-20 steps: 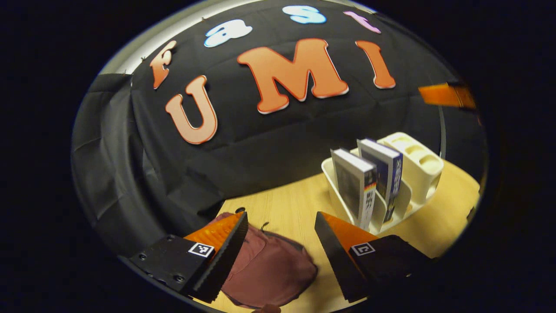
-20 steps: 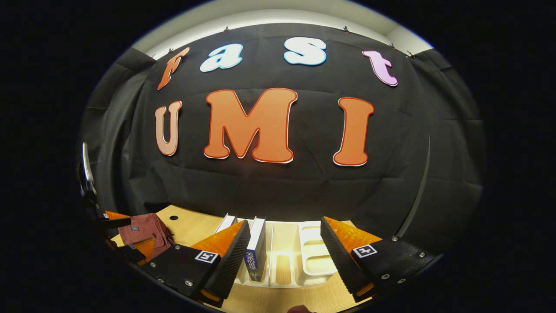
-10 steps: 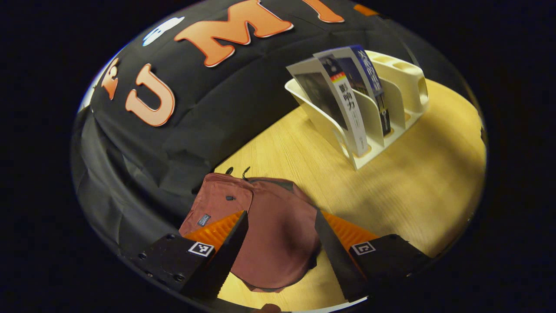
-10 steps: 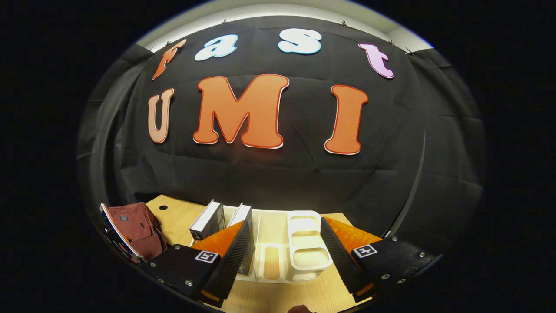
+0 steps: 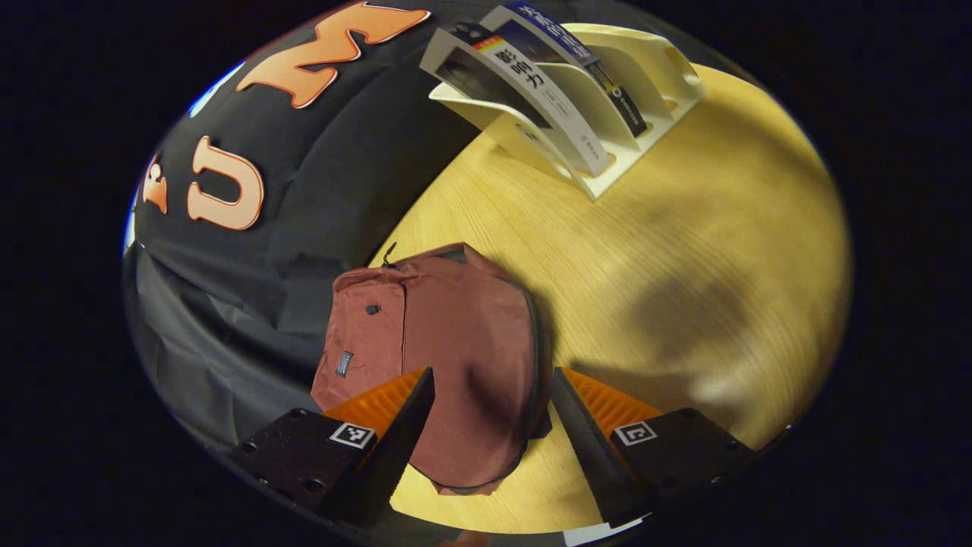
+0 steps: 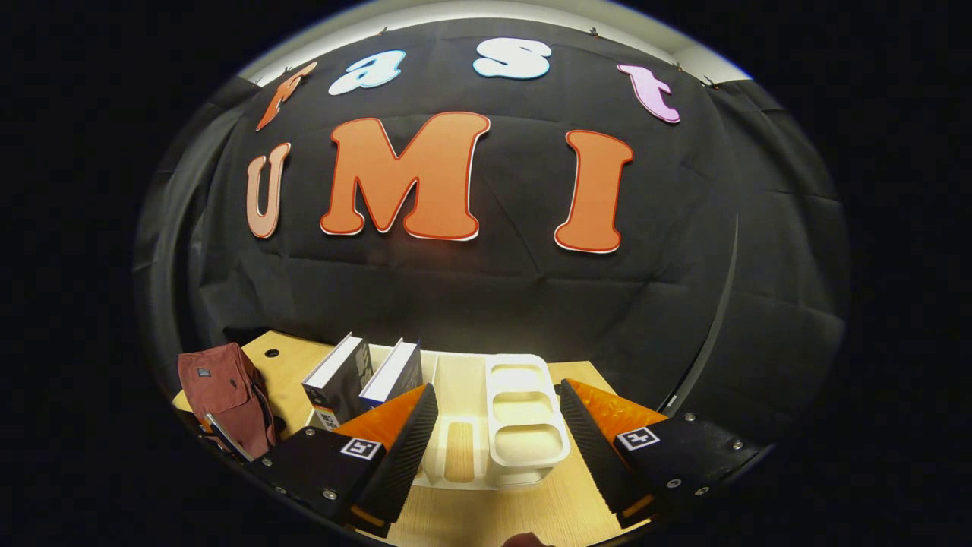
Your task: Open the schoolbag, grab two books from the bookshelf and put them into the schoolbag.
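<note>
A dark red schoolbag (image 5: 448, 334) lies flat on the wooden table (image 5: 683, 251), its zipper closed along the edge. My left gripper (image 5: 490, 425) hovers open above the bag's near end, touching nothing. Two books (image 5: 531, 83) stand upright in the cream bookshelf (image 5: 630, 68) at the table's back. In the right gripper view the same two books (image 6: 364, 376) stand in the bookshelf (image 6: 524, 410), and the schoolbag (image 6: 224, 395) lies far left. My right gripper (image 6: 493, 441) is open in front of the shelf, holding nothing.
The bookshelf has empty slots and a small cup-like compartment (image 6: 520, 380) on its right side. Black cloth hangs close behind the table. Bare wooden tabletop (image 5: 721, 304) stretches between bag and shelf.
The left gripper has tilted down and moved over the schoolbag, so the bag now lies between its fingers in view. The right gripper rose slightly; the shelf shows more fully.
</note>
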